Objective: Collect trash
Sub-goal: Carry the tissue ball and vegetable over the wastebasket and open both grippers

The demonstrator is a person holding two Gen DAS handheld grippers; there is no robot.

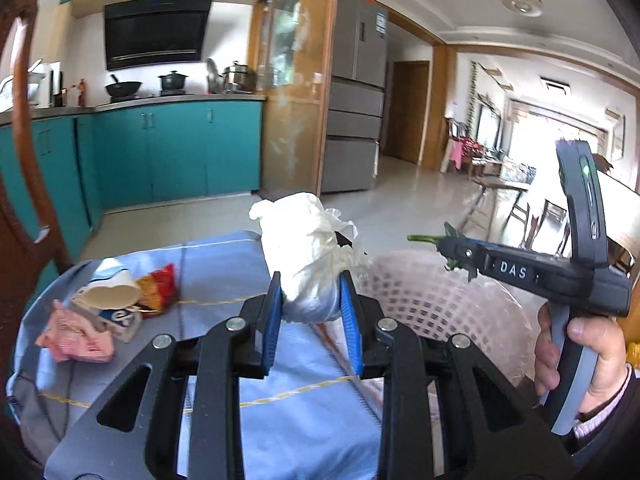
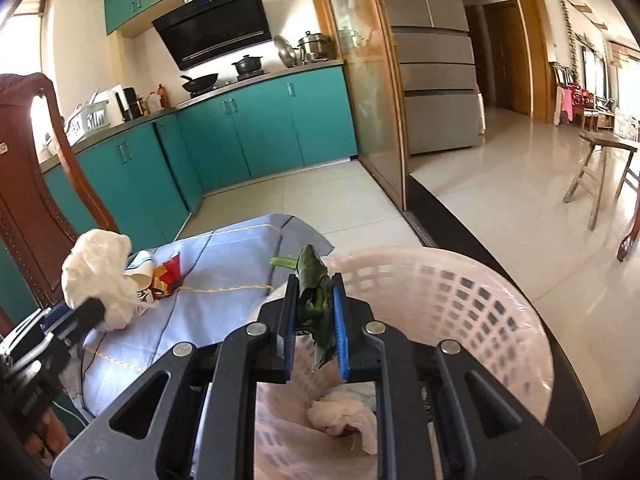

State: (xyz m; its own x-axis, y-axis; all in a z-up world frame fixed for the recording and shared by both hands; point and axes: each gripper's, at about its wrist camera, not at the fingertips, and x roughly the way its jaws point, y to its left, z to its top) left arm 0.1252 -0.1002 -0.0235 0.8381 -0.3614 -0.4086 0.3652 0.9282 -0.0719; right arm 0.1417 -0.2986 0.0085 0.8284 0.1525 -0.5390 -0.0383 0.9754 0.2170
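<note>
My left gripper (image 1: 310,300) is shut on a crumpled white plastic bag (image 1: 308,248), held above the blue tablecloth (image 1: 224,276) beside the basket. The same white bag (image 2: 98,276) shows at the left of the right wrist view. My right gripper (image 2: 316,316) is shut on a wilted green leaf with a stem (image 2: 314,292), held over the rim of the pale pink plastic basket (image 2: 460,292). In the left wrist view the right gripper (image 1: 448,246) hangs over the basket (image 1: 420,292), the green stem (image 1: 424,238) poking out. A white wad of tissue (image 2: 344,420) lies in the basket.
On the cloth at the left lie a tipped paper cup (image 1: 110,294), a red-and-yellow snack wrapper (image 1: 158,286) and a pink crumpled wrapper (image 1: 76,334). A dark wooden chair (image 2: 36,184) stands behind the table's left side. Tiled floor and teal cabinets (image 1: 176,148) lie beyond.
</note>
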